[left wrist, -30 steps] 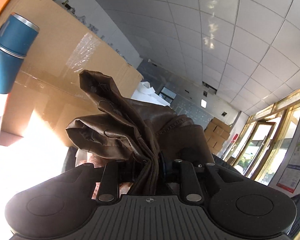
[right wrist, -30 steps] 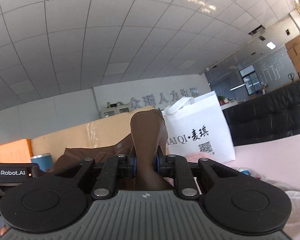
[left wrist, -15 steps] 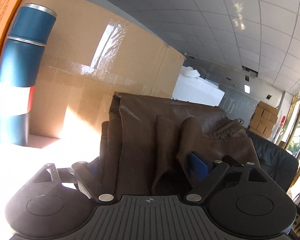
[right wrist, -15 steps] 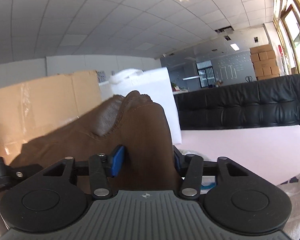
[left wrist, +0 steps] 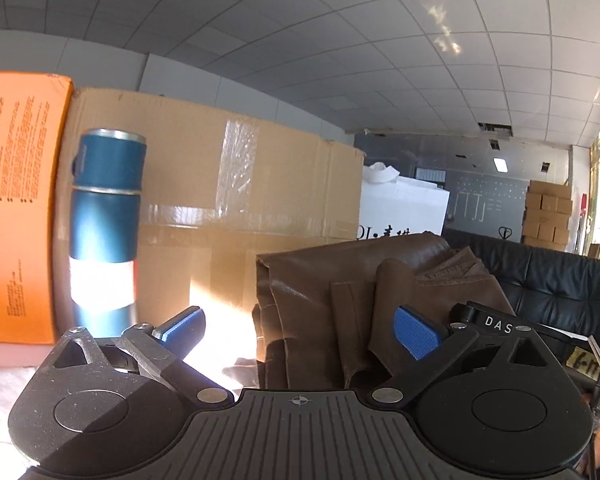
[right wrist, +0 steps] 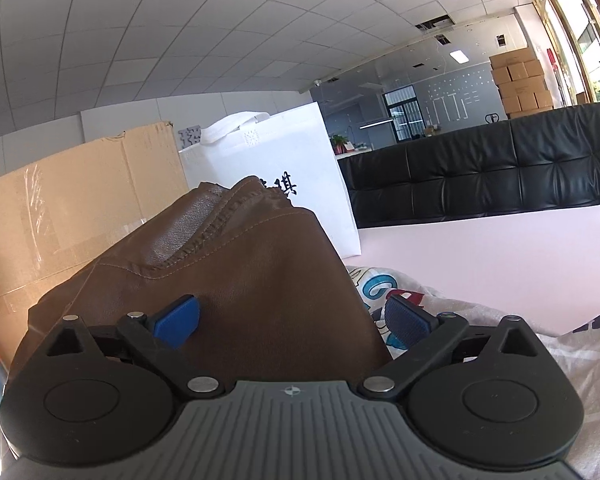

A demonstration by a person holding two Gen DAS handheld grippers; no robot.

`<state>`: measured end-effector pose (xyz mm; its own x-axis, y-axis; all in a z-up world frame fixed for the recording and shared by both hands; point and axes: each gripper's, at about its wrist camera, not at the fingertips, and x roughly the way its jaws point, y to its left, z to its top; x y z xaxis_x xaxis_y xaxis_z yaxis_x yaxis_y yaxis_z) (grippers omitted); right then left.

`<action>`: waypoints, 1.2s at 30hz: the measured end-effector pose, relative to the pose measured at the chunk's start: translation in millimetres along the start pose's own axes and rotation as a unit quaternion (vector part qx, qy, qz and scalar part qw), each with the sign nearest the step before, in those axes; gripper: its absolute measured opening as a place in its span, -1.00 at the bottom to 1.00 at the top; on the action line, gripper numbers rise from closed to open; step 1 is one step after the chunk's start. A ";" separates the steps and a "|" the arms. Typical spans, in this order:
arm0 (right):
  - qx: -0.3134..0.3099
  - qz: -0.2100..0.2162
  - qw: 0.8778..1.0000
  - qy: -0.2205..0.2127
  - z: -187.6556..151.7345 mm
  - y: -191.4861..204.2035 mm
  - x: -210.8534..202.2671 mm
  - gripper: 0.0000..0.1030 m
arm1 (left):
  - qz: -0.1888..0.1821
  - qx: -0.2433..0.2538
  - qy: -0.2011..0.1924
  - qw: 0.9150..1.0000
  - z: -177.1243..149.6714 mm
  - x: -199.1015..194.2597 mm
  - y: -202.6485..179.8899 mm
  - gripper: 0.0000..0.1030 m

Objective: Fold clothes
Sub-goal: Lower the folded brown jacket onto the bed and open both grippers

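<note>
1. Lying bunched between both my tongs is the folded brown leather garment (left wrist: 340, 292), heaped on the pink table top (right wrist: 500, 248) with its stitched edge turned up.
2. My left gripper (left wrist: 298, 330) has its jaws opening, already spread wide. The garment sits between the blue pads (left wrist: 414, 336), nearer the right-hand one, and I cannot tell whether that pad touches it; the other pad stands clear in the sunlight.
3. My right gripper (right wrist: 292, 322) is likewise opening, jaws wide. The brown leather fills most of the gap, its left pad lying against the fabric and its right pad apart from it.
4. Just right of the leather, under my right tongs, lies a white printed cloth (right wrist: 540, 344) with blue and red letters.
5. Behind the garment stand a taped brown cardboard box (left wrist: 240, 196) and a white fabric tote bag (right wrist: 268, 168).
6. Left of the box stands a tall blue metal flask (left wrist: 104, 224), upright, beside an orange printed carton (left wrist: 16, 200).
7. Further back runs a black leather sofa (right wrist: 480, 176).
</note>
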<state>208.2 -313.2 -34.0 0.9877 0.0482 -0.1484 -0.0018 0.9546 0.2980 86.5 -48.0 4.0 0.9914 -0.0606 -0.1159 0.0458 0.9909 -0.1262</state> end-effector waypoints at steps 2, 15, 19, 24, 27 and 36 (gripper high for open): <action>0.000 0.002 1.000 -0.016 0.3 0.6 -6.6 0.96 | 0.004 0.010 -0.003 1.000 4.8 -18.5 7.1 0.99; 0.025 -0.016 0.986 -0.165 20.3 33.8 -113.8 1.00 | 0.025 0.006 -0.045 0.999 45.0 -93.3 44.7 1.00; 0.053 -0.009 0.989 -0.139 29.8 51.3 -159.1 1.00 | 0.019 -0.017 -0.046 0.999 55.4 -107.3 54.1 1.00; 0.076 -0.060 0.994 -0.058 23.0 86.3 -201.8 1.00 | -0.020 -0.025 -0.020 0.999 53.1 -114.6 68.0 1.00; 0.083 -0.086 0.993 -0.020 5.5 108.4 -220.3 1.00 | -0.037 -0.002 -0.006 0.999 51.8 -116.8 70.3 1.00; -0.019 -0.133 0.991 -0.018 -43.3 156.3 -241.8 1.00 | -0.016 0.051 -0.041 0.998 47.0 -119.9 59.9 1.00</action>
<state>-37.7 -163.0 7.6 0.9587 -0.2172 -0.1836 0.2549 0.9425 0.2161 -23.8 24.2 56.6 0.9958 -0.0862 -0.0311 0.0854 0.9960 -0.0278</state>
